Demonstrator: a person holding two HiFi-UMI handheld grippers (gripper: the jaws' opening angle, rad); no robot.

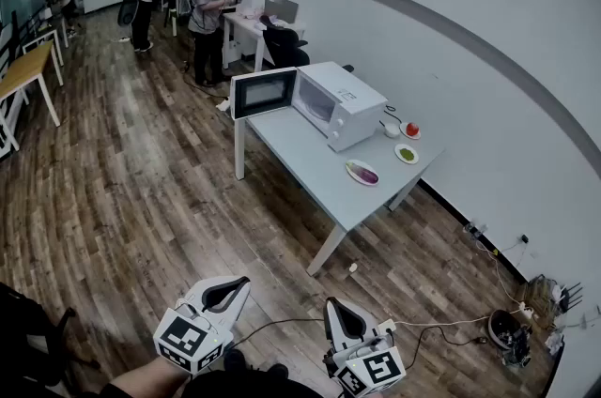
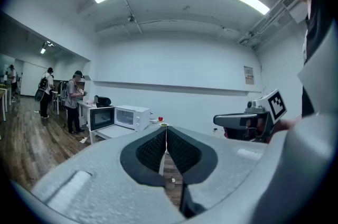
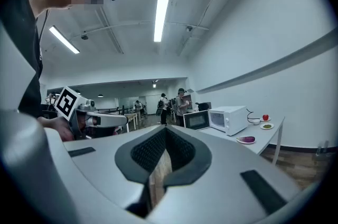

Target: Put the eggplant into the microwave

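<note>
Two pairs of tongs hang at the bottom of the head view, the left tongs (image 1: pixel 235 288) and the right tongs (image 1: pixel 336 312), both well apart from the desk (image 1: pixel 300 152). The eggplant (image 1: pixel 365 174) lies on a pale plate (image 1: pixel 348 169) near the desk's front edge, close to the microwave (image 1: pixel 340 98), whose door (image 1: pixel 263 92) stands swung open. From here it is only a small purple oblong.

In the left gripper view the jaws are pressed together with nothing between them. The microwave (image 2: pixel 132 116) shows beyond, but the eggplant cannot be made out.

In the right gripper view the jaws meet at their tips, also empty. The eggplant (image 3: pixel 247 139) shows as a dark purple lump on its plate (image 3: pixel 240 140), in front of the microwave (image 3: pixel 228 118).

It is probably light and firm with a little give, and its smooth skin may slip. A hold across the thick middle with moderate pressure seems safest, since a pinch near a tapering end could let it squirt free.
</note>
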